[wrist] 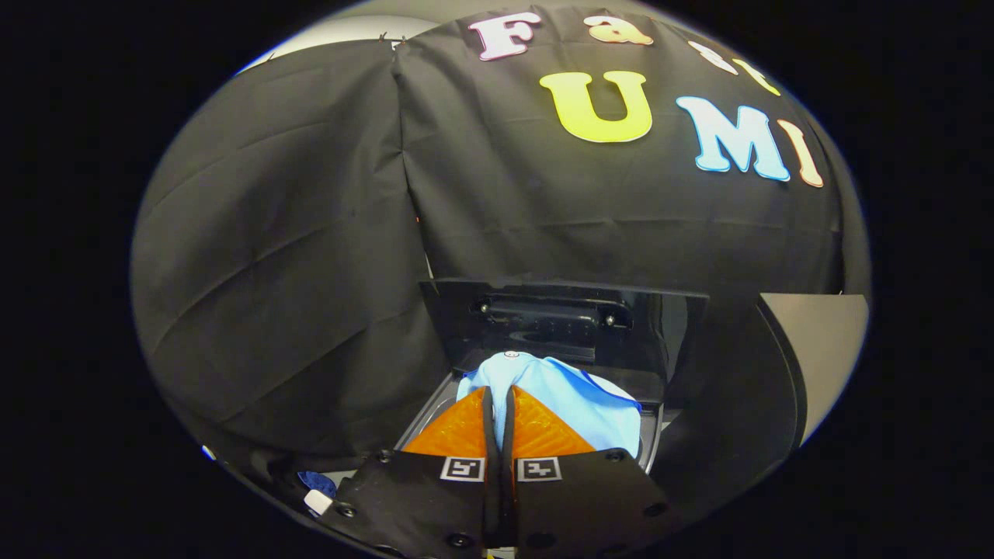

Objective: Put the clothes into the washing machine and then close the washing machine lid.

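A light blue garment (578, 404) bunches up between and just beyond my fingers, over the open top of the washing machine (651, 444). My gripper (499, 392) is shut on the garment, with a strip of blue cloth showing in the narrow gap between the two fingers. The machine's dark lid (555, 318) stands raised upright behind the opening, its handle facing me. The drum below is hidden by the cloth and my fingers.
Black booth cloth hangs close behind and to the left of the machine. A dark curved panel (745, 404) rises to the right of the opening, with a pale wall (827, 349) beyond it. A small blue and white object (318, 493) lies left of my fingers.
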